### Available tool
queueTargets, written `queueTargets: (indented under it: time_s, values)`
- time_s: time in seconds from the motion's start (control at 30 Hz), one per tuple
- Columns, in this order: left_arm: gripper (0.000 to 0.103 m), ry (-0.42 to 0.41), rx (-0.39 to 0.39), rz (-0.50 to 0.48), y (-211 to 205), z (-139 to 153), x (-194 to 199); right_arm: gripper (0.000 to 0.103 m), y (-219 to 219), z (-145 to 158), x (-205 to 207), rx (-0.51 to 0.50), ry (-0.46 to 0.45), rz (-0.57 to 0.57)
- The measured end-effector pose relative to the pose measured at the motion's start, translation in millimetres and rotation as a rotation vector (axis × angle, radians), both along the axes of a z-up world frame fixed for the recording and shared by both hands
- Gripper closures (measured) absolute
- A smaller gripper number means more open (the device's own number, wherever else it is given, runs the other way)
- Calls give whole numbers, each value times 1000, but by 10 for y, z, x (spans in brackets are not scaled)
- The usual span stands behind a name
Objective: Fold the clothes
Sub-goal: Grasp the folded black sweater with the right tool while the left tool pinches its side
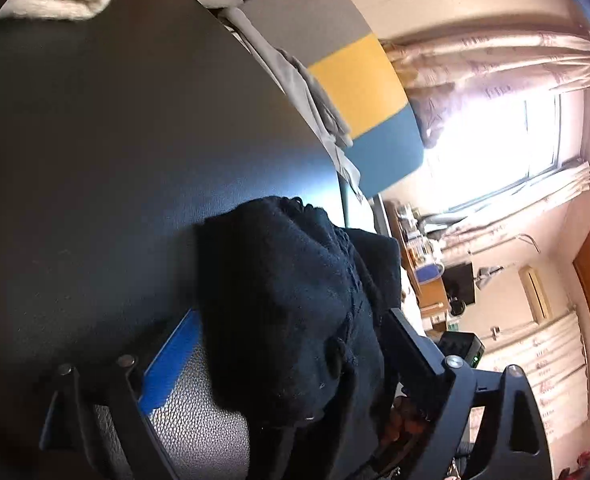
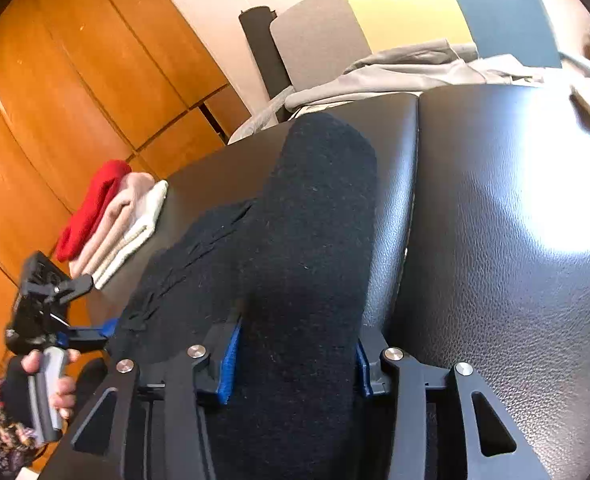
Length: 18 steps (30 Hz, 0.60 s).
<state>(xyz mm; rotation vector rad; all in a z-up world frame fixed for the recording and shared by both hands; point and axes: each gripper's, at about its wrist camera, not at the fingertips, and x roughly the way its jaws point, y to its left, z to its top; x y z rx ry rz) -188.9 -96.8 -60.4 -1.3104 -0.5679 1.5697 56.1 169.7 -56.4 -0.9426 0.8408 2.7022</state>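
Observation:
A black knit garment point(image 2: 295, 240) lies bunched on the black leather table top point(image 2: 495, 220). My right gripper point(image 2: 295, 366) has its blue pads point(image 2: 227, 364) pressed against both sides of the near end of the garment, shut on it. In the left wrist view the same garment point(image 1: 287, 300) hangs between the wide-apart fingers of my left gripper point(image 1: 291, 356), and its blue pad point(image 1: 171, 364) grips nothing. The right wrist view also shows the left gripper point(image 2: 91, 310), open at the garment's left edge and held by a hand point(image 2: 61, 392).
Folded red, pink and white clothes point(image 2: 111, 220) are stacked at the table's far left corner. A grey garment pile point(image 2: 395, 72) lies beyond the far edge, before a grey, yellow and blue panel point(image 2: 415, 12). Wooden cabinets point(image 2: 75, 80) stand to the left.

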Motion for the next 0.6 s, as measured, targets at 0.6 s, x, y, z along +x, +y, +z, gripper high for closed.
queueTargets:
  time_s: [0.6]
  values:
    - [16,169,-113,-267,623,109,299,54,51,-88,26,-79,27,-9]
